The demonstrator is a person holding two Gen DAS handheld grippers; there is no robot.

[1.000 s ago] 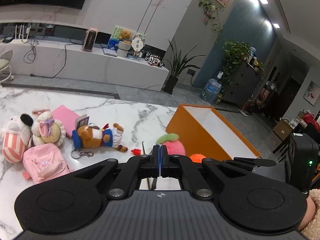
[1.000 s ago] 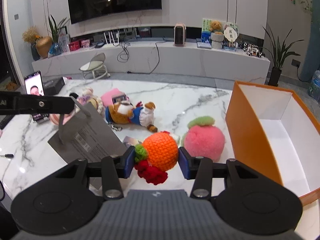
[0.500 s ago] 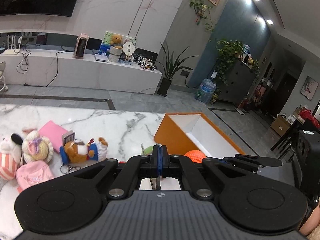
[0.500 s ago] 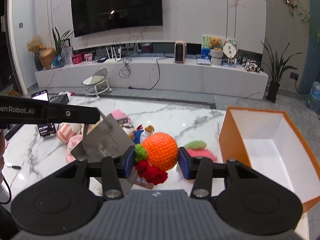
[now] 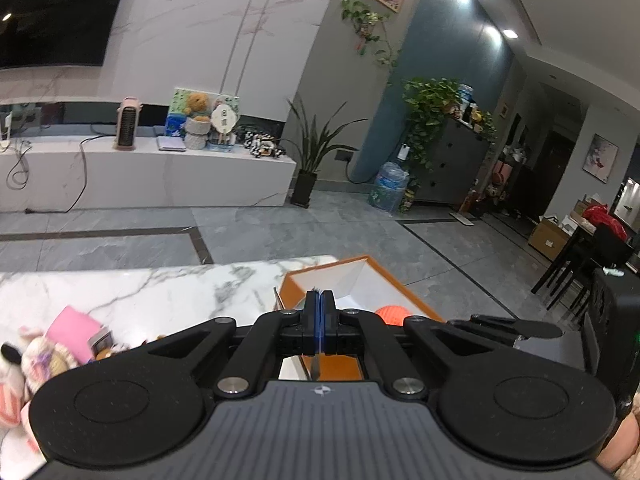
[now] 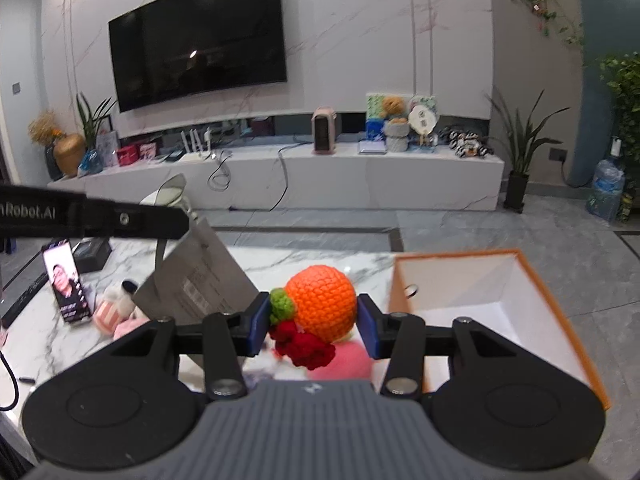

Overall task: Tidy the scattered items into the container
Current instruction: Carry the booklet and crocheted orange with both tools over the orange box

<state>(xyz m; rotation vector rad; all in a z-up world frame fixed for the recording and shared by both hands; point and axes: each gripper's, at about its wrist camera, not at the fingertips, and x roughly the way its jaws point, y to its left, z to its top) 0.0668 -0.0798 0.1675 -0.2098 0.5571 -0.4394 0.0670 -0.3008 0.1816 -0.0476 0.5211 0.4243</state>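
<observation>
Marble table (image 6: 328, 258) holds an orange box (image 6: 560, 312) at the right, white inside, open at the top. The right gripper (image 6: 314, 320) hangs above the table just left of the box, its two blue-padded fingers (image 6: 258, 320) closed on a crocheted orange ball (image 6: 324, 300) with a green leaf and a red knitted bit dangling below. Under it, on the table, lies a pink plush fruit (image 6: 348, 364).

The left gripper (image 5: 319, 322) has its fingers pressed together on the thin edge of a grey card (image 6: 196, 280); in the right wrist view the card hangs tilted from that gripper, to the left of the ball and above the table. From the left wrist view the box (image 5: 320, 276) sits just beyond the fingertips, the ball (image 5: 392, 314) showing to the right.

Plush toys (image 5: 32, 360) and a pink pouch (image 5: 72, 330) lie at the near left of the table, well apart from the box. A phone (image 6: 66, 280) stands propped at the far left.
</observation>
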